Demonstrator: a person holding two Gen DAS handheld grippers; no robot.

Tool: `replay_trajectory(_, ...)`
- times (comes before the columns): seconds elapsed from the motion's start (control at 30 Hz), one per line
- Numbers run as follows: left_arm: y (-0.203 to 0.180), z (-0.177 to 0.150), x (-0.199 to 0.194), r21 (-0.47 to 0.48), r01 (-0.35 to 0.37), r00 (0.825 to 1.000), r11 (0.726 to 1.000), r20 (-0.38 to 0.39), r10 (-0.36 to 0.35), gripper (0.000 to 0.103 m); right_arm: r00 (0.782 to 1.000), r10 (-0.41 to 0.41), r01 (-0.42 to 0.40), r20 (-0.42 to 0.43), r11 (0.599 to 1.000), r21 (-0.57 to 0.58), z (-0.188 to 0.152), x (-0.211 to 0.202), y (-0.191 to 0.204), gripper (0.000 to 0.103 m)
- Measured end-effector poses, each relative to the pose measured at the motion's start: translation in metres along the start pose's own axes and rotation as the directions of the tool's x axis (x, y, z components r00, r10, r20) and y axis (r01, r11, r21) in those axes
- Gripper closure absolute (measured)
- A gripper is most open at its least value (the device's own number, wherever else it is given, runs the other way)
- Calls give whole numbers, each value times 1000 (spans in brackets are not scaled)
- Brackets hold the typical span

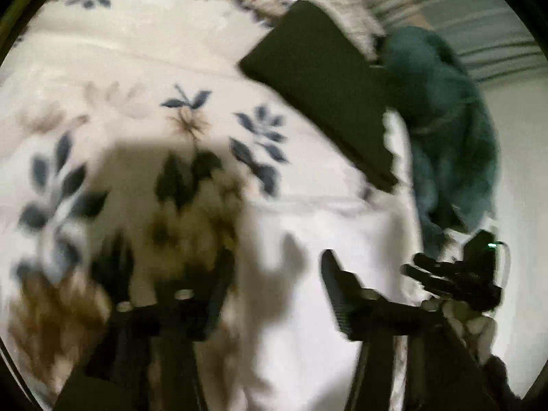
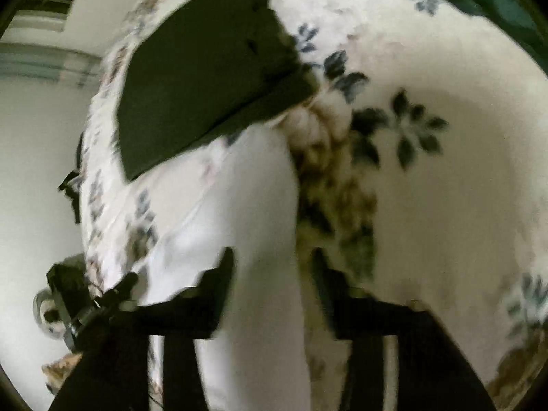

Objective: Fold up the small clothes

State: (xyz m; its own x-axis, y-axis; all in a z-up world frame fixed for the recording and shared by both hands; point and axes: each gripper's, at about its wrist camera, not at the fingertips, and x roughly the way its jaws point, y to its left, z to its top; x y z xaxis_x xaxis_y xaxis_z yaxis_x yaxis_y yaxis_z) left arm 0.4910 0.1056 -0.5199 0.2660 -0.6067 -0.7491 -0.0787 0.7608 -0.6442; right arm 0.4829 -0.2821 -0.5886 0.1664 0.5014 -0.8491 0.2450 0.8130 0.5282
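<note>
white garment (image 1: 318, 239) lies on floral bedspread (image 1: 137, 68), beside dark folded cloth (image 1: 318, 92).

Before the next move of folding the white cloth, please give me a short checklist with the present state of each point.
1. White cloth lies on the floral blanket, within reach: ok.
2. Left gripper jaws apart, white cloth below the gap: ok.
3. Right gripper jaws apart over the white cloth: ok.
4. Either gripper already pinches the cloth: cannot tell, the pictures are blurred; no pad is seen pressing.
5. Dark folded garment lies apart from the grippers, not in the way: ok.
6. Teal garment lies at the blanket's edge, beside the dark one, away from the fold: ok.
</note>
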Motion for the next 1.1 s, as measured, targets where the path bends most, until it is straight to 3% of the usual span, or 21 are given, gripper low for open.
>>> replay_trajectory(0.07,-3,-35,-29,-11,31,999,999,-25,-31,36,998,39,-39,-49,999,11,-40,-22,-4,46)
replay_trajectory(0.13,0,-70,-49,-49,30,998,998,-61,-33,36,994,64,-60,-88,997,46,-86,-42,-15,39)
replay_trajectory(0.27,6,-160,-79,-89,-51,993,995,-111,41,36,979,11,9,-203,995,100,-184,-58,-41,37)
replay_trajectory(0.37,16,-225,-76,-104,-143,976,984,-182,123,36,960,19,27,-280,987,159,-250,-40,-65,37)
replay_trajectory(0.5,29,-297,-49,-103,-272,934,957,-268,237,36,936,-30,94,-352,981,168,-322,9,-88,37)
replay_trajectory(0.57,26,-315,-42,-85,-314,922,946,-266,282,38,934,-28,101,-356,977,189,-353,31,-95,37)
replay_trajectory(0.6,21,-321,-43,-73,-322,923,944,-248,296,39,938,-22,97,-345,975,201,-360,34,-97,44)
replay_trajectory(0.63,17,-325,-44,-64,-325,925,943,-228,303,47,948,-19,99,-319,966,237,-372,38,-100,67)
replay_trajectory(0.67,13,-329,-47,-57,-330,928,942,-206,312,67,950,-6,93,-313,960,265,-380,40,-102,77)
replay_trajectory(0.7,9,-334,-49,-57,-339,927,939,-192,322,76,957,21,73,-288,948,310,-390,39,-106,95)
replay_trajectory(0.77,4,-336,-53,-83,-332,935,940,-159,317,88,972,11,68,-235,942,328,-400,33,-106,96)
replay_trajectory(1.1,-2,-341,-68,-79,-332,941,940,-98,324,97,970,-14,91,-241,945,313,-450,11,-107,101)
